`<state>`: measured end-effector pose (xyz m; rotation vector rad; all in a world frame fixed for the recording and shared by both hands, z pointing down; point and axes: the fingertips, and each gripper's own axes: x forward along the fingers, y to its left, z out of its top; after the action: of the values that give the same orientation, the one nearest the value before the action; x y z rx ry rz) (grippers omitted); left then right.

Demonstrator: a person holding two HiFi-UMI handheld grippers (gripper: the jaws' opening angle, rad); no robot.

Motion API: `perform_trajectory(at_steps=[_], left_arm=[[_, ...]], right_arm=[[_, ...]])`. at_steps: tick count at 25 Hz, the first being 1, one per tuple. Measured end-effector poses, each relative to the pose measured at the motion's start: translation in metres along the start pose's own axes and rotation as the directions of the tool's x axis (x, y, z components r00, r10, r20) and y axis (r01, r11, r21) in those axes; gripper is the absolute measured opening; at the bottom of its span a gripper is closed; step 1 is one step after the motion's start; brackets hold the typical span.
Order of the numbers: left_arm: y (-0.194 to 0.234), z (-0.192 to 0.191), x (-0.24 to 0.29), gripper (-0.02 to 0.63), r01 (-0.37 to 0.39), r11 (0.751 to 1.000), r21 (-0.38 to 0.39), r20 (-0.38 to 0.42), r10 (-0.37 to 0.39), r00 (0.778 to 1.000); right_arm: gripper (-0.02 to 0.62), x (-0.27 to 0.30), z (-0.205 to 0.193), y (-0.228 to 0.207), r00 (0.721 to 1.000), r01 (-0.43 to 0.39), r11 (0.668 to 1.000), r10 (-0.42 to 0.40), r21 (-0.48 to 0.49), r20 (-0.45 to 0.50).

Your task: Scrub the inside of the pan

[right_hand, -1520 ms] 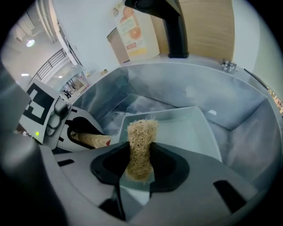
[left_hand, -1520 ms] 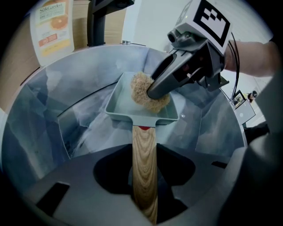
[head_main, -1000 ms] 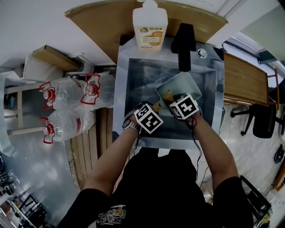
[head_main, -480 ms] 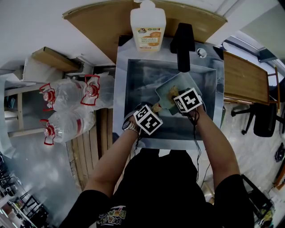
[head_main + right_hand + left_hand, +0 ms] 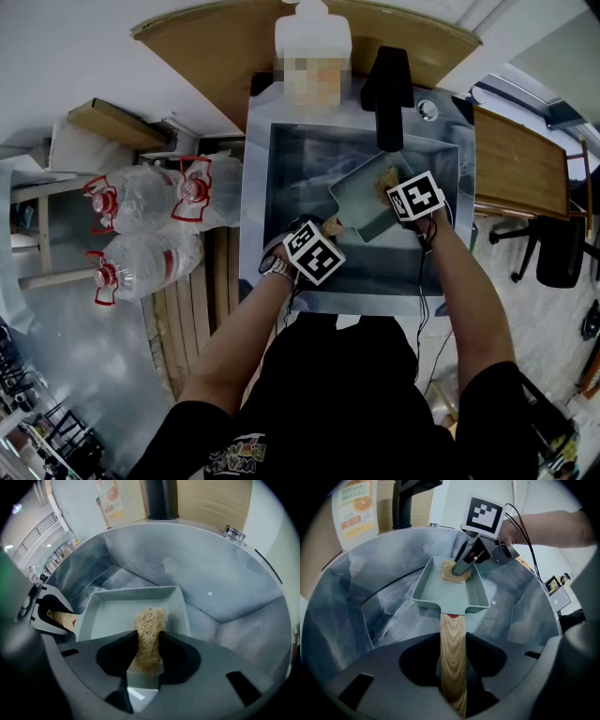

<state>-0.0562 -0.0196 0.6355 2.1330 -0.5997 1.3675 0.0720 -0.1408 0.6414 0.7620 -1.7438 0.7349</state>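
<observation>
Shiny steel sink walls curve around everything, set in a tabletop of pale wood.

Down in the sink is the pan. It is grey-green and smooth, shaped like a box with a flat floor and low, straight walls. Its wooden handle is long and rounded, with wavy brown lines in the wood.

The left tool has its two dark jaws closed tight on the wooden handle.

The right tool pinches a scrub pad between its jaws. The scrub pad is tan, rough and stringy, like dry grass. Its end touches the pan's floor, near the wall far from the handle.

A black faucet stands behind the sink. Beside it is a big white soap bottle with an orange label. Clear, crinkly water bottles with red handles lie off to the left.
</observation>
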Motion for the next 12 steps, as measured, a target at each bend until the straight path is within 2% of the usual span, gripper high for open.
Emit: perform_trajectory(at_steps=[5, 12], left_arm=[[0.0, 0.0, 0.001, 0.166, -0.001, 1.0, 0.0, 0.001, 0.001, 1.0], [0.0, 0.0, 0.001, 0.166, 0.0, 1.0, 0.002, 0.001, 0.0, 1.0]], right_arm=[[0.144, -0.003, 0.0, -0.019, 0.999, 0.041, 0.999, -0.041, -0.002, -0.013], [0.145, -0.006, 0.003, -0.022, 0.998, 0.053, 0.998, -0.054, -0.027, -0.016]])
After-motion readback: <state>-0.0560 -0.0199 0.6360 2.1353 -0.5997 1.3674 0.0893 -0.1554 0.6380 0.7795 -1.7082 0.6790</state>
